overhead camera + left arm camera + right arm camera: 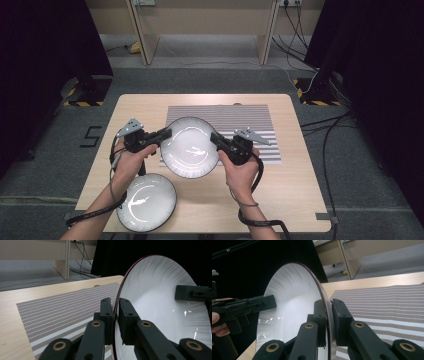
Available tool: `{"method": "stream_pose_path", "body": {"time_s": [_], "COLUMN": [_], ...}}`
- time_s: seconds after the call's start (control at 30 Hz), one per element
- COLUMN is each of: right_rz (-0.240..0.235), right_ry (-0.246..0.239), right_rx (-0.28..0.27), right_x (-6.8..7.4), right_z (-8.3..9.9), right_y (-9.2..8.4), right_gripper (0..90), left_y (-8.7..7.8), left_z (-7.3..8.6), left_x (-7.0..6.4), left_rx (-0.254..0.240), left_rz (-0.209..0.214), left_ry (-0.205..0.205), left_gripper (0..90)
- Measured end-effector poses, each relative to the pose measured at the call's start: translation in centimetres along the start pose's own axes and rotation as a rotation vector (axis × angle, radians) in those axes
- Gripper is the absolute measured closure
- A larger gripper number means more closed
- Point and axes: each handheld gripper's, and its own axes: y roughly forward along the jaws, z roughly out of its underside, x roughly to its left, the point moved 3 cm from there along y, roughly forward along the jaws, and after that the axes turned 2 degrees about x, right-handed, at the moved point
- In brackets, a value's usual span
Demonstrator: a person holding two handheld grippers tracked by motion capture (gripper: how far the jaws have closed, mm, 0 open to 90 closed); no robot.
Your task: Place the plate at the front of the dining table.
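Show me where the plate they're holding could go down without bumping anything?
The striped mat behind the held plate is bare, and so is the wood of the table to its right. The near left corner is crowded: the second plate lies there, jutting over the edge.

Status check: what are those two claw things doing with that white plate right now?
Left gripper and right gripper shut on plate rim, opposite sides. Plate over striped mat. Second plate near table edge, clear.
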Motion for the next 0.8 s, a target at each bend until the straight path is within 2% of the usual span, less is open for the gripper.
{"method": "stream_pose_path", "body": {"time_s": [0.3, 0.8], "right_rz": [0.014, 0.028], "right_ry": [0.005, 0.006], "right_rx": [-0.011, -0.023], "right_x": [-0.8, -1.6], "right_z": [-0.4, -1.2], "right_y": [-0.3, -0.5], "right_gripper": [82.4, 82.4], "left_y": [0.9, 2.2], "left_z": [-0.5, -1.2], "left_x": [-0.2, -0.4], "left_rx": [0.002, 0.007], "left_rz": [0.006, 0.017], "left_ry": [0.016, 0.018], "left_gripper": [81.8, 81.7]}}
